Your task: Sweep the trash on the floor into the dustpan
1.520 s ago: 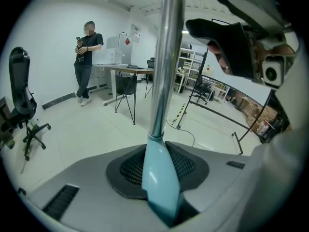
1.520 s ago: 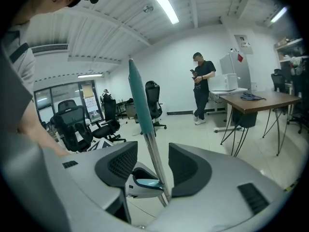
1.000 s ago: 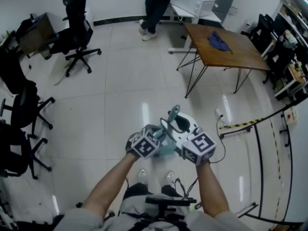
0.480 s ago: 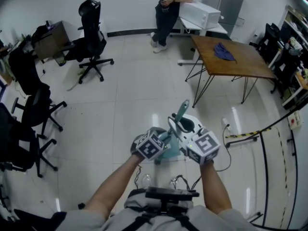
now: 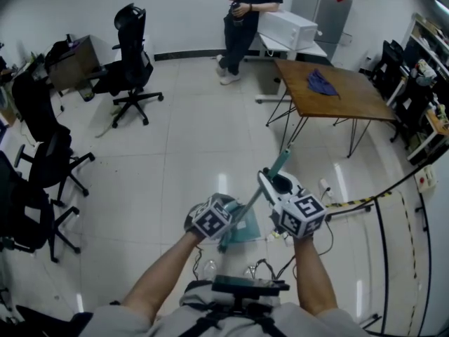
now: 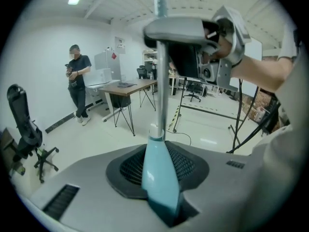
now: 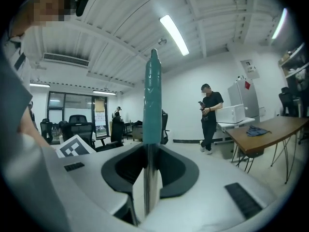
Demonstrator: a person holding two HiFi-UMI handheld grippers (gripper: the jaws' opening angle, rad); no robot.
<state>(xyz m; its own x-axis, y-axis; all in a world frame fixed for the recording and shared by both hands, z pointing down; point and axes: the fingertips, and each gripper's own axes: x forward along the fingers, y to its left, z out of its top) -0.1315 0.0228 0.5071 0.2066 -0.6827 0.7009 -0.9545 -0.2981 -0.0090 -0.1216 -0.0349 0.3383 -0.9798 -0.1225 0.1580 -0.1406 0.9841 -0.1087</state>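
Early stage, I reckon: no sweeping yet. Your left tongs [image 6: 161, 199] are clamped on the broom pole [image 5: 279, 166] at its pale-blue lower socket, and your right tongs [image 7: 147, 192] are clamped on bare metal higher up. The teal dustpan/brush end [image 5: 242, 230] is low by your feet. Trash is too small to spot.

Ceiling tubes [image 7: 175, 34] flood the white room with bright, even light, leaving streaks of glare on the glossy floor [image 5: 222, 182] and only faint shadows. Fisheye lenses bend the walls and darken every corner. The pole [image 6: 159, 178] blurs close to the lens in both gripper views, while the background stays sharp.
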